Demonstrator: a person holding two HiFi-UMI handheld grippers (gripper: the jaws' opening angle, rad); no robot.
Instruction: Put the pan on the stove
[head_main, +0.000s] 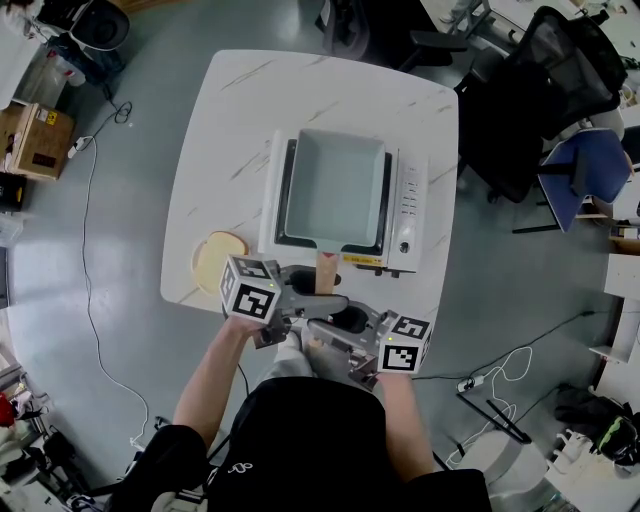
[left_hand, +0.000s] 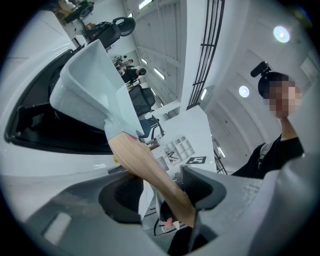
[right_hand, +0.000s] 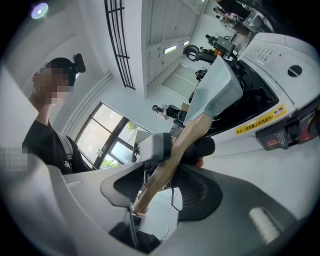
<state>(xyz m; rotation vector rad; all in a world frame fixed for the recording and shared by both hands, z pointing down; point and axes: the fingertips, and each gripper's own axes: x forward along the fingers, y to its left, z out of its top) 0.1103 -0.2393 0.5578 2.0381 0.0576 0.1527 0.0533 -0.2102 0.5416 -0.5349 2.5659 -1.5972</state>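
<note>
A pale blue-grey square pan (head_main: 335, 188) sits on the black top of the white stove (head_main: 405, 205) in the middle of the table. Its wooden handle (head_main: 327, 270) points toward me over the stove's front edge. My left gripper (head_main: 333, 301) and right gripper (head_main: 345, 321) meet at the handle's end from either side. In the left gripper view the handle (left_hand: 145, 160) runs between the jaws of the left gripper (left_hand: 161, 192), lying along one pad with a gap to the other. In the right gripper view the handle (right_hand: 185, 140) crosses the open right gripper (right_hand: 165, 190), and a gap shows beside it.
The white marble-look table (head_main: 250, 120) carries a round tan disc (head_main: 220, 255) left of the stove, near the front edge. A black office chair (head_main: 540, 90) and a blue chair (head_main: 590, 165) stand to the right. A cardboard box (head_main: 35, 140) and cables lie on the floor.
</note>
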